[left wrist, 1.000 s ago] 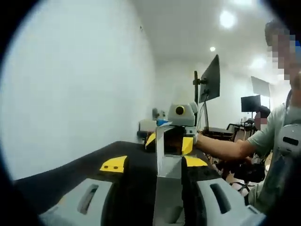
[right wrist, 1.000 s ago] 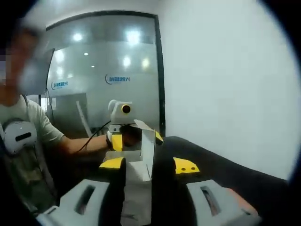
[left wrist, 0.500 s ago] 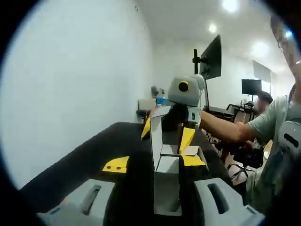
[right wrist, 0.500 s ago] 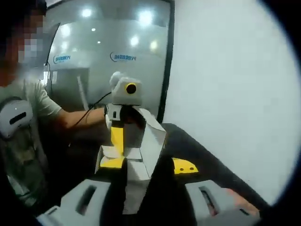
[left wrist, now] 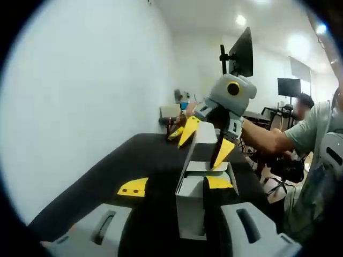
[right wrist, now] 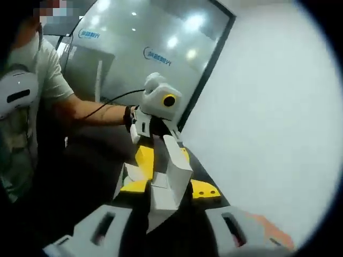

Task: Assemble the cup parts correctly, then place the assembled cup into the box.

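Small white cardboard box [left wrist: 195,187], matte, flaps open, is held up between the two grippers above a black matte worktop [left wrist: 123,166]. In the left gripper view the left gripper [left wrist: 174,187] has its yellow wedge tips spread wide; the right tip lies against the near box wall, the left tip stands apart from the box, so no real grip on it can be seen. Beyond the box the right gripper [left wrist: 206,140], grey body with yellow tapered jaws, reaches down at the far side with one tall flap [left wrist: 203,142] between its jaws, which look closed on the flap.

In the right gripper view the box [right wrist: 161,184] sits between the right gripper [right wrist: 169,187] tips, a tall flap [right wrist: 174,160] rising from it, edges crisp and folded. The left gripper [right wrist: 153,134] meets the box from the far side, a yellow jaw down at its wall. No cup shows, and I cannot tell what the box holds.

Behind the box: a plain white wall [left wrist: 80,80], ceiling lights, a monitor [left wrist: 241,51] on a pole, and a frosted glass partition [right wrist: 123,43] with a blue logo. A person's arm [right wrist: 91,110] in a light tee runs to the left gripper.
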